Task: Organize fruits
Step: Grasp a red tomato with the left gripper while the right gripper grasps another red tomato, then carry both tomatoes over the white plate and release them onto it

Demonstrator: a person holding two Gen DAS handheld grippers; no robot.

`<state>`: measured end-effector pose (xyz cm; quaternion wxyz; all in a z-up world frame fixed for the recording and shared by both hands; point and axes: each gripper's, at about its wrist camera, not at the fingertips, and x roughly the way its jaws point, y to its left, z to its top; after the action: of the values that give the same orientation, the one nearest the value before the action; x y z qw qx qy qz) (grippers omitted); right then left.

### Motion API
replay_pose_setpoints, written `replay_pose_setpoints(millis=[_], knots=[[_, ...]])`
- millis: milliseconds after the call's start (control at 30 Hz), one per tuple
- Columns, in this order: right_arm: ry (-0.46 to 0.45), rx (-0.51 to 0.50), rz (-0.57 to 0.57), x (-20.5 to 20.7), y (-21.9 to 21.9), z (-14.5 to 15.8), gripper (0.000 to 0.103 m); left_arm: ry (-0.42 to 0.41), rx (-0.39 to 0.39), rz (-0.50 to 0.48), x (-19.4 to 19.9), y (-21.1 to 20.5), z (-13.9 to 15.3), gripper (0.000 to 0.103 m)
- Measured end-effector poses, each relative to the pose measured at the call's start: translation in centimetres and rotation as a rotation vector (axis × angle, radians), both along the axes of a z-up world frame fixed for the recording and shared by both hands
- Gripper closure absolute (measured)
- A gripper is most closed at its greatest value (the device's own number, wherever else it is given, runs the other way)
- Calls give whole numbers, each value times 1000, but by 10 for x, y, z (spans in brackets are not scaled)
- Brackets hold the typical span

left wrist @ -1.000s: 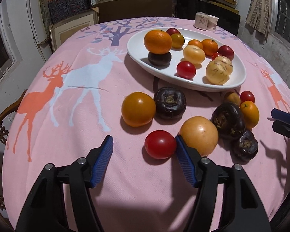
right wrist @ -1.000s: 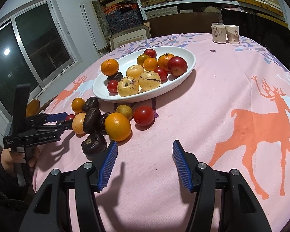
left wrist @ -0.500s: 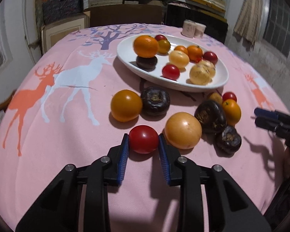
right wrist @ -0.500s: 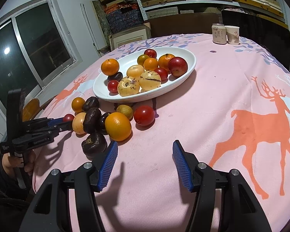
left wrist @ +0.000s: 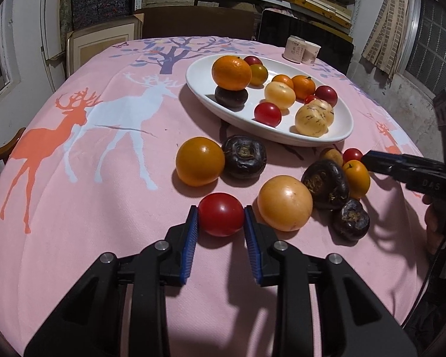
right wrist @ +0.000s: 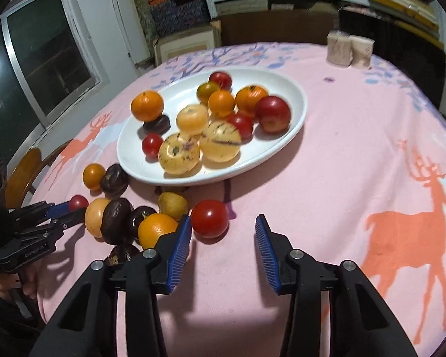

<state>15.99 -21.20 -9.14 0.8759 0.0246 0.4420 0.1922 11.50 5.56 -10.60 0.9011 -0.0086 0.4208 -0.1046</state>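
The small, smooth, glossy red tomato (left wrist: 221, 218) at the near edge of the loose fruit sat clamped between the blue ribbed pads (left wrist: 191, 245) of the left gripper (left wrist: 221, 223). A second before, those jaws had stood wide with the tomato just inside the right pad; now they had closed on both its sides, and it still appeared to rest on the cloth. That grip likely meant the fruit was ready to be lifted to the dish.

The right gripper (right wrist: 223, 239) had slid toward the pile, and its jaws were closing. A second shiny red tomato (right wrist: 209, 218) lay just ahead of its left pad, not yet pressed from either side.

Beside the held tomato lay a round pale-orange fruit (left wrist: 284, 203) with a waxy sheen, and beyond it a smooth deep-orange round one (left wrist: 199, 161) touching a dark, wrinkled, flattened fruit (left wrist: 243, 156). More dark, leathery fruits (left wrist: 325, 184) clustered to the right.

Further back, the white glazed oval dish (left wrist: 339, 132) held a dimpled tangerine (left wrist: 231, 72), striped yellow melons and small red fruits. All stood on the counter under a soft pink woven cloth (left wrist: 83, 208) printed with orange and white deer.
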Motion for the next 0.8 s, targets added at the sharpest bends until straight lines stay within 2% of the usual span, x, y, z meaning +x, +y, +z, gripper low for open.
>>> replay_pose_setpoints(millis=[100,333,400,433,667,800], knots=[[52,6,42,6,6,-8,61,0,-2,-2,0,0,0,73],[20,-46,43,10,19,-7,63,0,-3,-4,0,1,0,73],[24,-52,35,12,20,-8,73,-3,-2,-4,-1,0,0,73],[27,-45,37,12,19,-8,73,-3,-2,-5,-1,0,0,73],[-55,-32,-34,-6,4,4,74,-28,-4,3,-5,2,4,73],[-80,-15,-30,-23,-6,10,74,-46,2,6,-8,2,6,73]])
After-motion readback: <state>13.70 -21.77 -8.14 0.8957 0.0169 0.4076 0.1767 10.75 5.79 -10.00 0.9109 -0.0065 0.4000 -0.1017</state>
